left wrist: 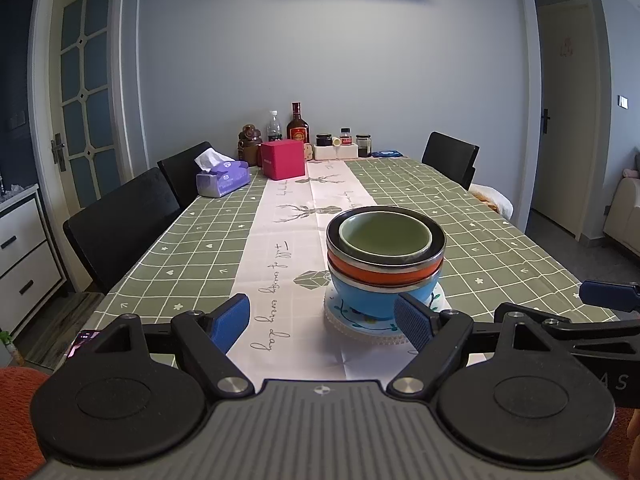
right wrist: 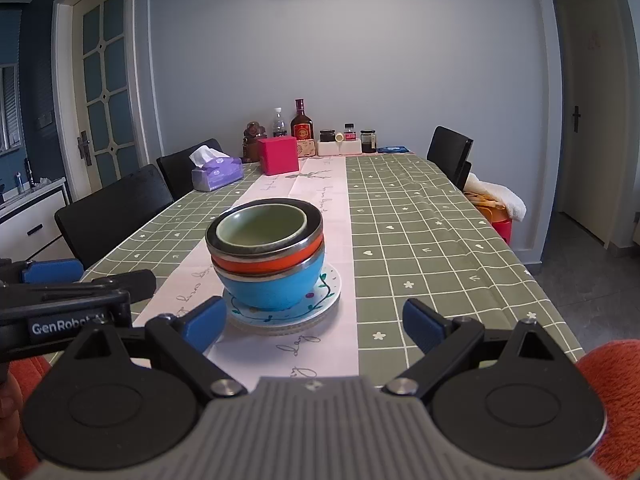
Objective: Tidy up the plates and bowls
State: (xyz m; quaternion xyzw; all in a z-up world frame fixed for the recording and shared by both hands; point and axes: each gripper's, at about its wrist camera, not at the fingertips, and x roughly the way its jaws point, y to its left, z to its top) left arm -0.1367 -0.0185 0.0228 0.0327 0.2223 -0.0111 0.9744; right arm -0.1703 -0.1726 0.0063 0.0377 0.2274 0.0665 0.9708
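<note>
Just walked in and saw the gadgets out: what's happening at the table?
A person is tidying dishes with a handheld gripper in each hand. The bowls are nested: a green bowl inside a black bowl, then an orange bowl and a blue bowl, all on a stack of plates. The left gripper and right gripper have open jaws, holding nothing.

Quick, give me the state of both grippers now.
Left gripper: open, holding nothing.
Right gripper: open, holding nothing.
</note>
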